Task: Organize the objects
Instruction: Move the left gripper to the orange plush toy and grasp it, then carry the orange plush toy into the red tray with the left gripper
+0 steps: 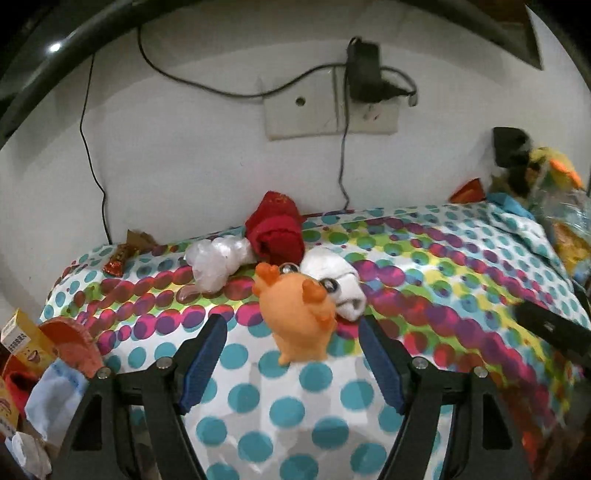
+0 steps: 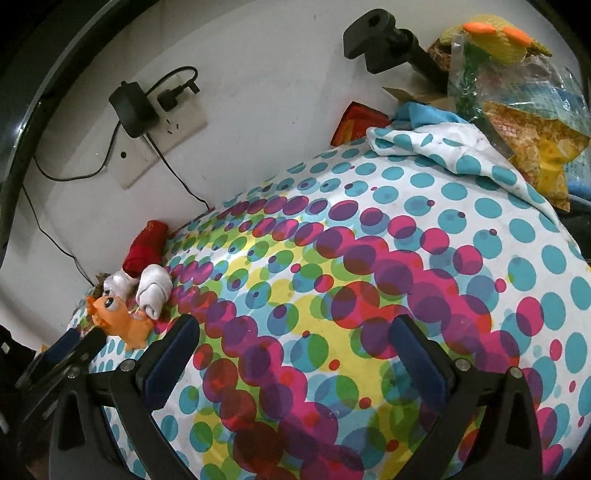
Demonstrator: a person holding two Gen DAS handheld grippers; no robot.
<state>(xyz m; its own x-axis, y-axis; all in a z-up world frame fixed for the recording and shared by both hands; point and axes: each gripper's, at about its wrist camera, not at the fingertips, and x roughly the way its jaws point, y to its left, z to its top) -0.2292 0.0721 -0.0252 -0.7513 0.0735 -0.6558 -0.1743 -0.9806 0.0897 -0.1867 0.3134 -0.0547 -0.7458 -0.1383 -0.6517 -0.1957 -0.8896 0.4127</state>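
Observation:
An orange rubber toy with big eyes [image 1: 297, 314] lies on the dotted cloth [image 1: 424, 266], just ahead of and between my left gripper's open fingers [image 1: 291, 328]. Behind it lie a white rolled sock [image 1: 340, 284], a red rolled sock [image 1: 277, 229] and a crumpled clear plastic bag [image 1: 216, 262]. In the right wrist view the same toy [image 2: 120, 321], white sock [image 2: 155, 291] and red sock [image 2: 146, 247] sit at far left. My right gripper [image 2: 295, 332] is open and empty over the bare dotted cloth [image 2: 351, 277]. The left gripper's fingers [image 2: 74, 343] show beside the toy.
A wall socket with a black charger [image 1: 364, 74] and cables is behind the table. Snack bags and a yellow knitted toy [image 2: 498, 33] pile at the right with a black mount [image 2: 384, 40]. A yellow box [image 1: 26, 339], orange bowl [image 1: 70, 343] and wrappers sit at the left edge.

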